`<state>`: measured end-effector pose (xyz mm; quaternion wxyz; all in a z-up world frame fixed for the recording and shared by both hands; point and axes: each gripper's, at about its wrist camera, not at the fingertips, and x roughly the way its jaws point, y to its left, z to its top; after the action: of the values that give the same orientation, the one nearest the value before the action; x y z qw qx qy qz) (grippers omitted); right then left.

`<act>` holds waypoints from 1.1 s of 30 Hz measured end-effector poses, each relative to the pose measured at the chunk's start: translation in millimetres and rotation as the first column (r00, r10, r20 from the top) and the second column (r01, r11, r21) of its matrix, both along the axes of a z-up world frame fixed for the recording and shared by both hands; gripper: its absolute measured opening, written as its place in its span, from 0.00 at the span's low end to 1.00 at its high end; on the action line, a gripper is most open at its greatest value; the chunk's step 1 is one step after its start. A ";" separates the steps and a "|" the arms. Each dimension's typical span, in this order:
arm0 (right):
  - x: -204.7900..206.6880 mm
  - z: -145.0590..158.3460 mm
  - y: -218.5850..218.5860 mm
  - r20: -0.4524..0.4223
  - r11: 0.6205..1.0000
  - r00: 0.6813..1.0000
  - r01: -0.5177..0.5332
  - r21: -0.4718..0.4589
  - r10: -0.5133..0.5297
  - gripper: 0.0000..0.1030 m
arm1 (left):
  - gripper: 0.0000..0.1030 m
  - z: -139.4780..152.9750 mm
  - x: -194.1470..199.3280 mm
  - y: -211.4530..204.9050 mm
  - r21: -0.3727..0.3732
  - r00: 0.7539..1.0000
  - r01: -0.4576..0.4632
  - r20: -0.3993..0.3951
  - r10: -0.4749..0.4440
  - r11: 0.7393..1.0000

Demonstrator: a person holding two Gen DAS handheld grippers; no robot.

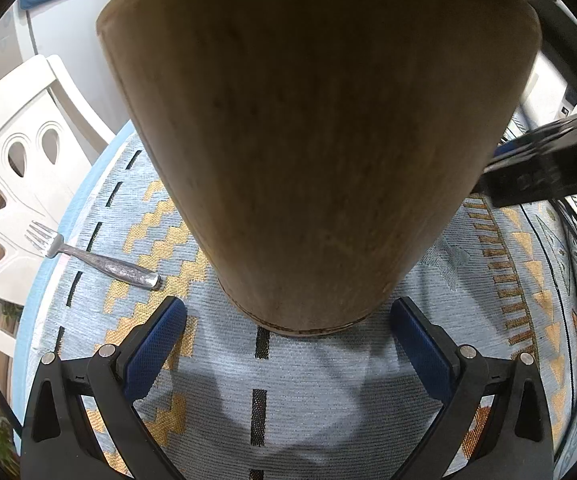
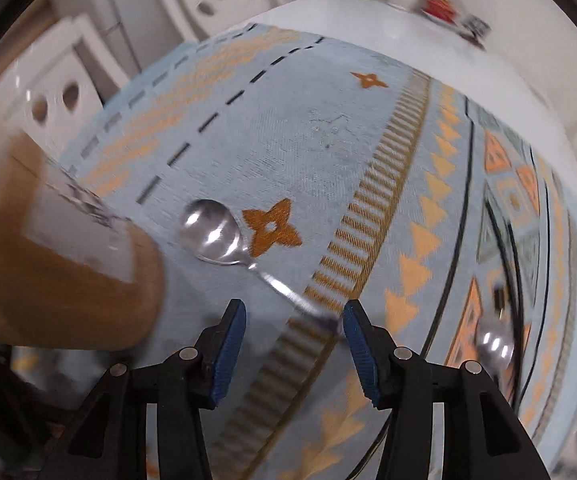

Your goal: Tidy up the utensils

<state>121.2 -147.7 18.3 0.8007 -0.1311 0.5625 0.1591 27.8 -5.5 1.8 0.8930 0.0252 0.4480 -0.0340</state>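
Left gripper (image 1: pixel 288 312): angled steeply down at the tablecloth (image 1: pixel 308 380), jaws spread wide. Its blue pads (image 1: pixel 156 344) stand clear on either side of the base of a tall wooden holder (image 1: pixel 316 140); neither pad touches the wood. Released, grasping nothing.

The holder stands upright on the cloth and fills most of the left wrist view. No lettering legible on its wood from this side. In the right wrist view the holder (image 2: pixel 60 288) sits at the left edge, blurred, with a pale rectangular label (image 2: pixel 76 232) on its side; any print on the label is too smeared to read.

Right gripper (image 2: pixel 294 320): pointed steeply down over the cloth (image 2: pixel 308 140), jaws partly apart. No pad pressure on anything. The view is motion-blurred. In the left wrist view a dark gripper part (image 1: pixel 548 164) crosses in from the right edge, just beside the holder.

Utensils:
- Spoon (image 2: pixel 224 240): lies flat on the cloth, bowl near the holder and beside an orange star motif (image 2: pixel 272 228). Its handle runs toward the right gripper and ends just at the inner edge of one pad (image 2: pixel 358 344); contact cannot be confirmed.
- Second spoon (image 2: pixel 494 344): bowl visible at the right, on the patterned border, well apart from the first.
- Fork (image 1: pixel 88 256): lies on the cloth left of the holder, tines overhanging the table edge toward a white chair (image 1: pixel 12 176).
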 end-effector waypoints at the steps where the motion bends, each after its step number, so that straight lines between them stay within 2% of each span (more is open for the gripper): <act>1: 1.7 -3.4 0.1 -0.006 1.000 1.000 -0.012 0.001 0.012 0.44 | 1.00 0.2 -0.5 -1.1 0.002 1.000 -0.001 0.000 0.001 1.000; 2: 5.0 -10.8 0.7 -0.035 1.000 0.999 -0.025 0.009 0.026 0.40 | 1.00 0.1 -0.3 -0.7 0.002 1.000 -0.001 0.000 0.001 1.000; 3: 5.2 -11.9 0.8 -0.022 0.999 0.999 -0.033 0.020 0.033 0.37 | 1.00 1.1 0.2 0.0 0.001 1.000 -0.001 0.000 0.001 1.000; 5: 1.7 -10.2 2.5 -0.025 0.998 0.998 -0.050 0.030 0.051 0.17 | 1.00 2.0 -0.2 -0.8 0.002 1.000 -0.002 0.000 0.002 1.000; 7: -5.1 -9.4 1.5 -0.036 0.998 0.998 -0.052 0.036 0.053 0.11 | 1.00 3.0 0.8 -0.6 0.002 1.000 -0.001 -0.001 0.001 1.000; 10: -22.5 -7.6 -12.3 -0.080 0.997 0.997 0.016 0.075 -0.009 0.05 | 1.00 3.0 3.2 1.5 0.000 1.000 -0.001 -0.001 0.001 1.000; 14: -56.9 -6.8 -39.4 -0.158 0.980 0.981 0.139 0.144 -0.116 0.05 | 1.00 1.9 3.8 2.3 -0.002 1.000 0.000 -0.001 0.000 1.000; 18: -113.8 -3.1 -62.7 -0.211 0.961 0.958 0.228 0.155 -0.193 0.05 | 1.00 3.0 3.2 2.9 -0.003 1.000 0.001 -0.001 -0.001 1.000; 21: -139.1 -2.7 -79.1 -0.257 0.943 0.933 0.295 0.151 -0.250 0.05 | 1.00 3.0 3.4 2.9 -0.003 1.000 0.001 -0.001 -0.001 1.000; 26: -144.2 4.2 -99.1 -0.329 0.881 0.874 0.432 0.191 -0.357 0.07 | 1.00 2.9 3.6 2.8 -0.002 1.000 0.000 -0.001 0.000 1.000; 28: -138.9 9.7 -98.9 -0.323 0.860 0.865 0.462 0.215 -0.383 0.09 | 1.00 2.8 3.8 2.8 -0.002 1.000 0.000 -0.001 0.000 1.000; 30: -131.4 16.5 -91.8 -0.298 0.853 0.871 0.464 0.239 -0.391 0.11 | 1.00 2.7 3.8 2.8 -0.002 1.000 0.000 -0.001 0.000 1.000; 31: -128.9 15.6 -86.9 -0.288 0.859 0.876 0.455 0.236 -0.386 0.15 | 1.00 2.7 3.8 2.8 -0.002 1.000 0.000 -0.001 0.000 1.000; 33: -124.6 14.5 -69.4 -0.257 0.885 0.895 0.420 0.203 -0.365 0.32 | 1.00 2.7 3.8 2.8 -0.002 1.000 0.001 -0.001 -0.001 1.000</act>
<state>-3.3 -217.2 32.8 0.7620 0.1071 0.6341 0.0764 31.6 -2.7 4.6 0.8927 0.0244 0.4486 -0.0348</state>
